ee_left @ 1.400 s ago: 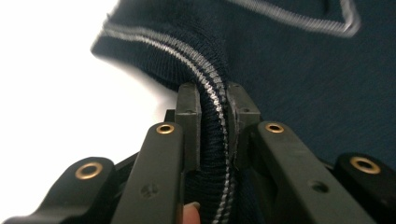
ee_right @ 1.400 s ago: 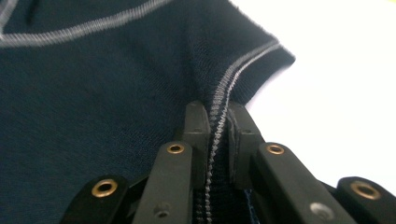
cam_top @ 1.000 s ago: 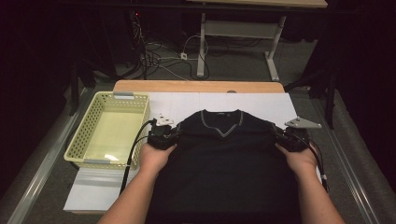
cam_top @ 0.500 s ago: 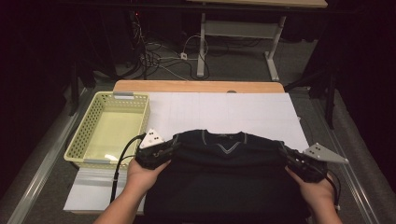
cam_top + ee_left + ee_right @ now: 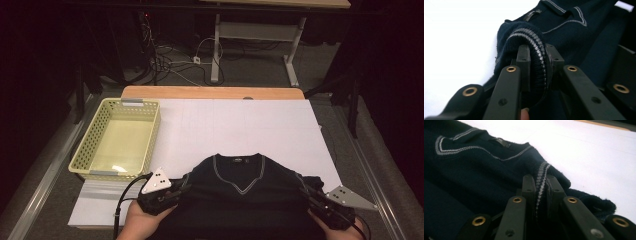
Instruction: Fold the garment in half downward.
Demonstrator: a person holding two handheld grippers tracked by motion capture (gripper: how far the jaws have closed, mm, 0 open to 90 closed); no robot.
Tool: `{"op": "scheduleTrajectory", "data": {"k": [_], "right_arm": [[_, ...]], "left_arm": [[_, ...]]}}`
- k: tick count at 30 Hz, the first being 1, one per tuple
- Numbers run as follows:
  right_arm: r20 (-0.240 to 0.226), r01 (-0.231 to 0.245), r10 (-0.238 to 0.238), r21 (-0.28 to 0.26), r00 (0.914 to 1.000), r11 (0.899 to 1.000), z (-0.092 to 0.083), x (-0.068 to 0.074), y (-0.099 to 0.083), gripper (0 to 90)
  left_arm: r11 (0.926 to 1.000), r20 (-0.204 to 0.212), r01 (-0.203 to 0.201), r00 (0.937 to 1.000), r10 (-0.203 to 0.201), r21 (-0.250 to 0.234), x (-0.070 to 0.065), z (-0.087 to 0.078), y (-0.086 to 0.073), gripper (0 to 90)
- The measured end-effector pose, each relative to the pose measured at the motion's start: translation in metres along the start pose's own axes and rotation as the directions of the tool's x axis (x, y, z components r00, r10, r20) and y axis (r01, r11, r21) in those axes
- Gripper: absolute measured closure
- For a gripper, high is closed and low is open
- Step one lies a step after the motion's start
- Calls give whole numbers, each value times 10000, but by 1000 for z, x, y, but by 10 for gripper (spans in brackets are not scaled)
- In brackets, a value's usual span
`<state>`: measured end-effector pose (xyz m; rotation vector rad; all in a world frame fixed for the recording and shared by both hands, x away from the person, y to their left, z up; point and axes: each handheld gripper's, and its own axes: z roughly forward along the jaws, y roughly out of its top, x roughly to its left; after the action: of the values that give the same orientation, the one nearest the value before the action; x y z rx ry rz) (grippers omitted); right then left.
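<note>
A dark navy V-neck sweater (image 5: 240, 192) with pale trim lies on the white table sheet (image 5: 240, 125) near the front edge. My left gripper (image 5: 176, 189) is shut on the sweater's left shoulder; a fold of striped ribbed fabric (image 5: 537, 50) is pinched between its pads. My right gripper (image 5: 311, 196) is shut on the right shoulder, with the striped edge (image 5: 541, 182) squeezed between its jaws. The sweater (image 5: 564, 27) spreads away from the left gripper (image 5: 537, 58), and its collar (image 5: 471, 142) lies beyond the right gripper (image 5: 539, 187). Hands hold both grippers from the bottom edge.
A pale yellow plastic basket (image 5: 120, 140) stands at the left of the table, with nothing in it. A wooden table edge (image 5: 212, 93) runs along the back. Cables (image 5: 170, 60) and a desk frame lie on the floor beyond.
Both grippers have pulled the sweater toward the near edge of the table, so more white sheet shows behind the collar. The grips have held.
</note>
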<state>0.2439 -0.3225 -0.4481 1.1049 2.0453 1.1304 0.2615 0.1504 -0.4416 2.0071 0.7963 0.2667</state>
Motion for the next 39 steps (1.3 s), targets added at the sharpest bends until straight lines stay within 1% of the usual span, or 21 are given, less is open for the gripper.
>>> {"op": "scheduleTrajectory", "data": {"k": [4, 7, 9, 12, 13, 14, 16, 20, 22, 25, 28, 30, 31, 32, 33, 34, 35, 36, 37, 38, 39], "right_arm": [[9, 143, -143, -109, 9999, 9998, -12, 6, -1, 807], [30, 187, -187, -81, 9998, 9998, -16, 10, -8, 804], [15, 149, -150, 41, 9999, 9999, -14, 13, -18, 803], [-62, 5, -3, 408, 10000, 9992, -10, 13, -30, 799], [-75, -35, 39, 516, 10000, 9987, -9, 13, -34, 795], [-138, -157, 165, 582, 9998, 9982, -9, 12, -37, 792], [-242, -312, 328, 670, 9992, 9973, -9, 11, -40, 785], [-214, -179, 197, 807, 9996, 9966, -9, 13, -44, 770], [-269, -323, 346, 828, 9990, 9960, -10, 13, -45, 751], [-385, -465, 494, 728, 9980, 9963, -10, 11, -45, 648], [-268, -636, 649, 468, 9975, 9969, -14, 10, -43, 519], [-171, -849, 853, 250, 9962, 9961, -18, 7, -40, 472], [-137, -953, 955, 105, 9953, 9954, -20, 5, -38, 468], [-133, -1073, 1072, -45, 9941, 9942, -22, 2, -36, 463], [-85, -1126, 1125, -96, 9936, 9936, -23, 1, -35, 459], [37, -1158, 1159, -139, 9933, 9932, -24, -2, -33, 458], [96, -1175, 1176, -145, 9930, 9930, -23, -5, -33, 457], [168, -1209, 1211, -134, 9925, 9926, -23, -8, -32, 456], [244, -1313, 1316, -134, 9910, 9913, -22, -11, -32, 452], [279, -1411, 1414, -144, 9896, 9899, -21, -14, -31, 452], [329, -1426, 1429, -103, 9892, 9897, -19, -17, -30, 452]], "left_arm": [[9998, 74, -182, 9998, 181, 50, -7, -5, -7, 756], [9994, 186, -230, 9996, 225, 257, -12, -7, -16, 755], [9988, 181, -305, 9994, 298, 396, -15, -6, -22, 753], [9991, 190, -125, 9998, 118, 399, -18, 0, -35, 748], [9986, 112, -145, 9998, 140, 506, -19, 3, -39, 749], [9969, 64, -264, 9996, 260, 747, -19, 6, -41, 749], [9950, 100, -247, 9997, 239, 971, -20, 9, -45, 745], [9943, 241, -186, 9996, 161, 1051, -19, 9, -50, 733], [9941, 282, -96, 9996, 66, 1078, -18, 10, -52, 704], [9960, 410, 34, 9991, -71, 896, -16, 7, -49, 586], [9988, 74, 22, 10000, -25, 491, -10, -2, -44, 443], [9993, -47, 279, 9996, -277, 252, -3, -8, -42, 383], [9988, -214, 433, 9989, -429, 209, 3, -11, -40, 350], [9987, -395, 469, 9982, -461, 200, 6, -12, -40, 331], [9992, -776, 330, 9965, -312, 222, 12, -14, -40, 330], [9993, -1033, 257, 9944, -228, 262, 15, -15, -40, 330], [9986, -1172, 458, 9922, -423, 274, 21, -16, -42, 331], [9966, -1107, 779, 9911, -743, 282, 27, -16, -43, 331], [9954, -1157, 889, 9897, -842, 364, 30, -15, -45, 331], [9951, -1306, 869, 9882, -800, 477, 31, -13, -47, 331], [9939, -1375, 955, 9866, -873, 544, 33, -11, -48, 330]]}}
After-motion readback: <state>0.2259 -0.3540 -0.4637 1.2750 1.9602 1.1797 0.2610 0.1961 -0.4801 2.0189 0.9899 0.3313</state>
